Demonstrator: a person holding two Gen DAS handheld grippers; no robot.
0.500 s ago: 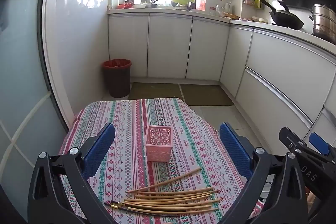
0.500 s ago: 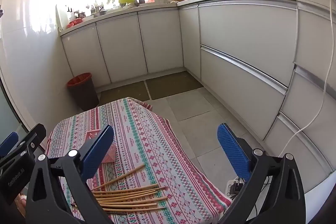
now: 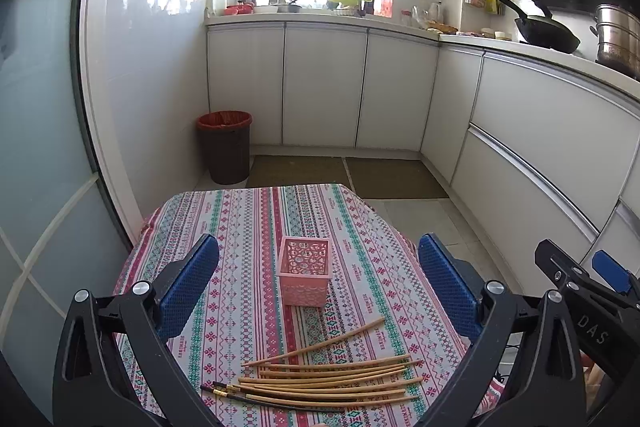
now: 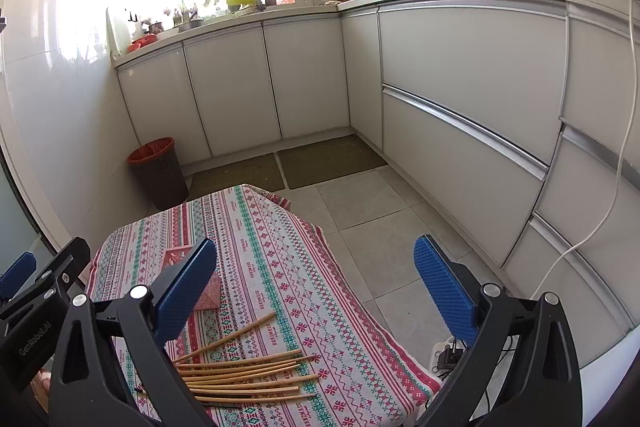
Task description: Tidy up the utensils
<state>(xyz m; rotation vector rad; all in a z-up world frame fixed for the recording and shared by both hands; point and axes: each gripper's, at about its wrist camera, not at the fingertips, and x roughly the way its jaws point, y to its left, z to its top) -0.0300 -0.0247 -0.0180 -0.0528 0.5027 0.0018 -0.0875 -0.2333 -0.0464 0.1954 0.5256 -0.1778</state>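
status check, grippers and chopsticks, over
Left gripper open, empty; right gripper open, empty. Chopsticks loose on tablecloth, none in pink basket. Nothing blocking the pile.

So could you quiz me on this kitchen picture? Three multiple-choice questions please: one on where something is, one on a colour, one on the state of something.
1. Where do the chopsticks lie?
A. Inside the basket
B. Flat on the tablecloth, nearer the camera than the basket
C. On the floor

2. What colour is the small basket?
A. Pink
B. Green
C. Black

3. How does the left gripper stand?
A. Shut on a chopstick
B. Shut on the basket
C. Open, holding nothing

Answers:
1 B: the sticks lie in a loose bundle on the patterned tablecloth, in front of the basket.
2 A: its perforated walls are plainly pink.
3 C: its blue pads are far apart, with nothing between them; the right gripper stands the same way.
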